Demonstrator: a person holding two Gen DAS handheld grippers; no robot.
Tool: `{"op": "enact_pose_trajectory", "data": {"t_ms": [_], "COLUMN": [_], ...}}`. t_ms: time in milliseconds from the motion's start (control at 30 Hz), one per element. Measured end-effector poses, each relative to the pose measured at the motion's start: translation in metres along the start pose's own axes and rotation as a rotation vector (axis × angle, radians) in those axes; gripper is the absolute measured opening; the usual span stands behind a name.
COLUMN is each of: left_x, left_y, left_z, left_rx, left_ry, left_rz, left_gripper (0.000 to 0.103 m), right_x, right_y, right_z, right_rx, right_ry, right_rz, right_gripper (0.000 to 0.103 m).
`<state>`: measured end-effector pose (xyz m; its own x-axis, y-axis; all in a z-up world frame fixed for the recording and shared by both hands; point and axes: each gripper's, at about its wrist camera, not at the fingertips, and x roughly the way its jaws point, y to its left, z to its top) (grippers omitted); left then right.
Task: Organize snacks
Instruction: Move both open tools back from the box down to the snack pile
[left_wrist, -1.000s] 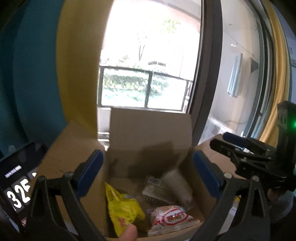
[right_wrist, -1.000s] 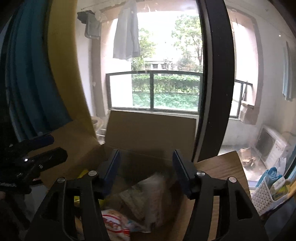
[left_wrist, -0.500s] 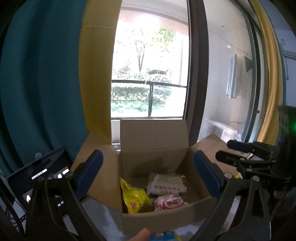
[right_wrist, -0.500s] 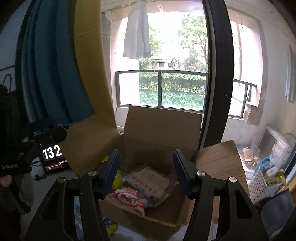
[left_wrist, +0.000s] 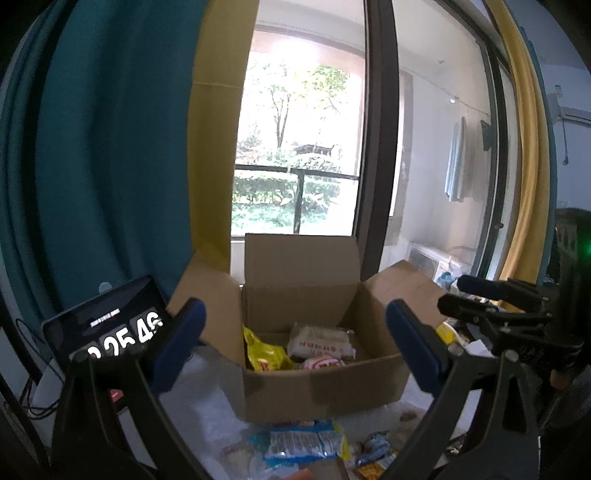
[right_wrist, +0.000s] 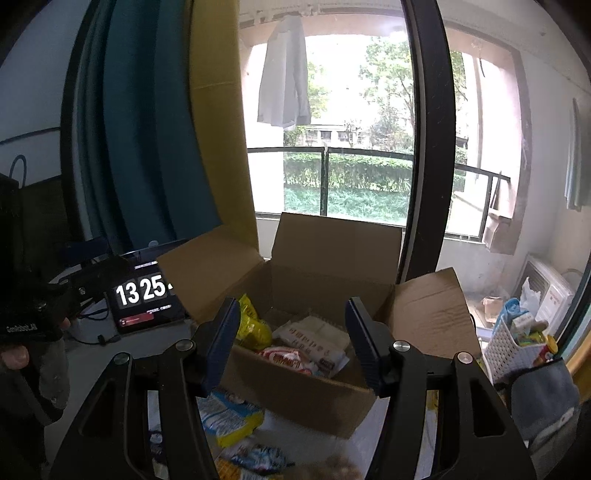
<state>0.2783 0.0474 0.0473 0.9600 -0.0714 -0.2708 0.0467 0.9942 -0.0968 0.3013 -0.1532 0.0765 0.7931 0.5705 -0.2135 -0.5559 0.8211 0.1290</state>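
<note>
Left wrist view shows both grippers' jaws spread wide and empty before the cardboard box of snacks.

Snack packets near the box are blurred; the clock screen is partly hidden; labels unreadable.

Each view is taken from behind its own tool, faced toward the window. The cardboard box is seen near and slightly from above. The box, the clock display and the window are shared by both views.
</note>
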Motion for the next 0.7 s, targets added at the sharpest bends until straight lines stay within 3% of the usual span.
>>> {"op": "enact_pose_trajectory", "data": {"t_ms": [333, 700], "left_x": [-0.029, -0.039], "left_y": [-0.008, -0.018], "left_z": [-0.019, -0.058], "left_rx": [-0.008, -0.034], "left_ry": [0.015, 0.111], "left_rz": [-0.012, -0.022], "left_gripper": [0.099, 0.099], "right_x": [-0.035, -0.06], "right_y": [0.006, 0.004], "right_z": [-0.024, -0.067], "right_rx": [0.001, -0.003], "right_ry": [0.001, 0.053], "right_rz": [-0.006, -0.014], "right_gripper": [0.062, 0.062]}}
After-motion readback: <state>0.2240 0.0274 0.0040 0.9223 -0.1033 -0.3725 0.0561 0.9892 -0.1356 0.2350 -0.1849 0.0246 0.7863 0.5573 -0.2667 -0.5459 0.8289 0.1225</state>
